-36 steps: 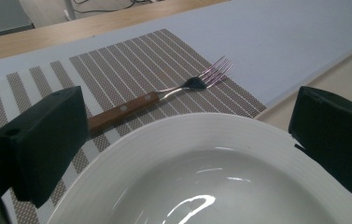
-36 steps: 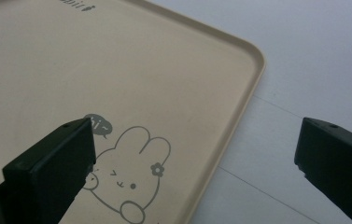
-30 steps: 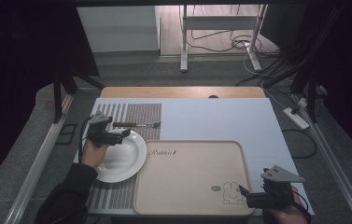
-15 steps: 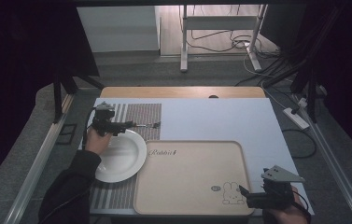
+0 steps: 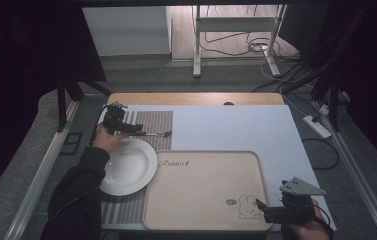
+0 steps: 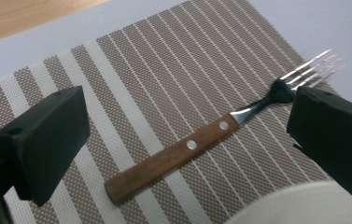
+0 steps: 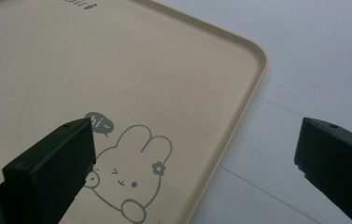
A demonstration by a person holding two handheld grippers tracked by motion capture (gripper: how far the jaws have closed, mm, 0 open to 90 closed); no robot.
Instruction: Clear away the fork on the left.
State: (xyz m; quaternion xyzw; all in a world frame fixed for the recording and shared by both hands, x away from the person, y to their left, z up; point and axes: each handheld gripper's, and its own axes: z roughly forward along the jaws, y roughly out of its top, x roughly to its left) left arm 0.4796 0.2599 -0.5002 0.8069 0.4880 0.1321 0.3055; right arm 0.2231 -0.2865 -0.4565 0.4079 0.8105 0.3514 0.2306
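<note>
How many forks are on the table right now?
1. The fork lies on the striped placemat just beyond the white plate, with the left gripper open around its wooden handle. I see none on the tray.

We see a lab-style recording setup, not a dining room: a table (image 5: 236,125) under dark curtains (image 5: 21,75), cables (image 5: 306,65) trailing over a bare floor, a power strip (image 5: 317,126), a metal stand (image 5: 236,35) behind, and a staged setting of placemat (image 5: 153,122), plate (image 5: 128,167) and tray (image 5: 206,190).
</note>
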